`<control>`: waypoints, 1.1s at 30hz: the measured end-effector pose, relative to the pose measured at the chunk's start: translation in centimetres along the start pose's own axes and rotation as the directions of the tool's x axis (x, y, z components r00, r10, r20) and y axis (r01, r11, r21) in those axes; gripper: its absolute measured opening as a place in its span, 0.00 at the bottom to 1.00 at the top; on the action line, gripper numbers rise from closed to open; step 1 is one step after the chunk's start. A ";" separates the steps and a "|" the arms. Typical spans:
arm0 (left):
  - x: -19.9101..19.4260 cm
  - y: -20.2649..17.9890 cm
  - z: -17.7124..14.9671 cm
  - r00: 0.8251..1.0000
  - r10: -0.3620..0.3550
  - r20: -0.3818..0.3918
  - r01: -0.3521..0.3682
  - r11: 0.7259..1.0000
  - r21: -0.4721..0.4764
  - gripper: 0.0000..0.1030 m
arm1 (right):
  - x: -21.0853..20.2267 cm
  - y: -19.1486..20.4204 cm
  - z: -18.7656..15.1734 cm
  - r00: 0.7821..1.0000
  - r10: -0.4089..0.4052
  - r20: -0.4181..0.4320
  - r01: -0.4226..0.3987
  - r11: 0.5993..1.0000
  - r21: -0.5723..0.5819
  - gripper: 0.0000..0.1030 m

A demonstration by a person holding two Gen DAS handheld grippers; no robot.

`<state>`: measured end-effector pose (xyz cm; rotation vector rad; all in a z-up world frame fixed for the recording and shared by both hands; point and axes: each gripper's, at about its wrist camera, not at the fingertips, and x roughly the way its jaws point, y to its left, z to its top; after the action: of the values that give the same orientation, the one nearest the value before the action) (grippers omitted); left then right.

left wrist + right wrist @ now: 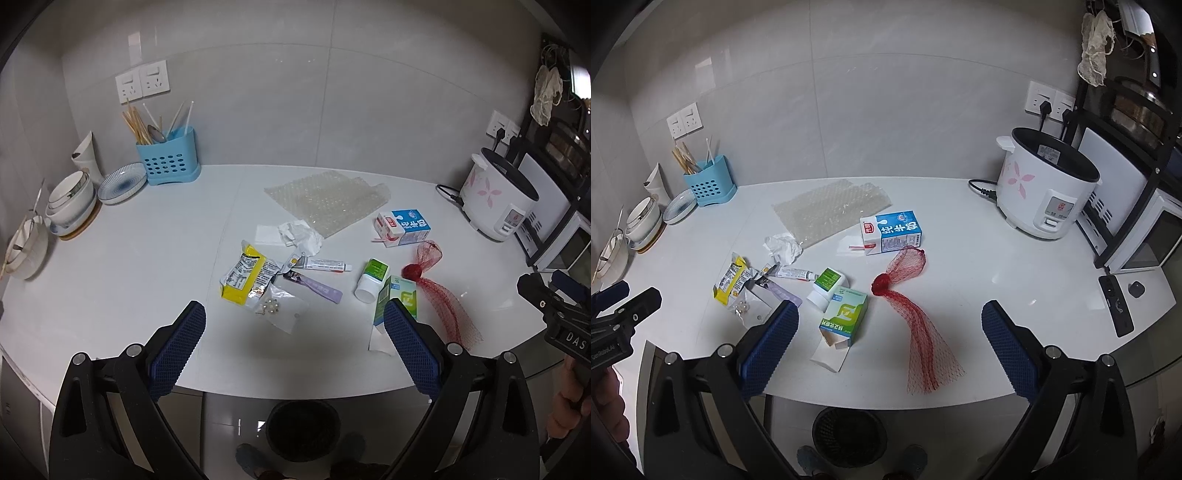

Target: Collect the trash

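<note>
Trash lies scattered on the white counter (129, 258): a bubble wrap sheet (328, 199), a crumpled tissue (301, 236), a yellow wrapper (243, 275), a small tube (325, 264), a purple sachet (317, 290), a white bottle (371, 280), a green box (397, 299), a blue milk carton (406, 227) and a red net bag (443, 295). The net bag (919, 325) and green box (846, 314) lie nearest the front in the right wrist view. A black bin (303, 430) stands on the floor below the counter edge. My left gripper (295, 343) and my right gripper (890, 343) are both open and empty above the front edge.
A rice cooker (1045, 188) with its cord and a black rack with a microwave (1145, 243) stand at the right. A blue utensil holder (168, 160), a plate (122, 182) and stacked bowls (70, 201) stand at the back left. A black remote (1115, 304) lies at the right.
</note>
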<state>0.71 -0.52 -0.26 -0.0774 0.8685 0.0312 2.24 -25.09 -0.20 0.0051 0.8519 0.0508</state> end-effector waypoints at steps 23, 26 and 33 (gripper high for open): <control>0.3 -0.1 0.1 0.999 -0.044 -0.003 0.044 0.999 -0.002 0.92 | 0.3 0.1 0.0 0.999 0.039 -0.007 -0.039 0.999 -0.014 0.93; 0.2 -0.3 0.2 1.000 -0.031 0.001 0.031 0.999 0.006 0.92 | 0.3 0.1 0.0 0.999 0.038 -0.008 -0.038 0.999 -0.015 0.93; 0.1 -0.4 0.2 0.999 -0.031 0.008 0.030 0.999 0.017 0.93 | 0.3 -0.1 0.1 0.999 0.035 -0.008 -0.035 0.999 -0.014 0.93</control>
<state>0.97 -0.95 -0.20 -0.0744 0.8589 -0.0045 2.49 -25.20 -0.33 0.0071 0.8592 0.0900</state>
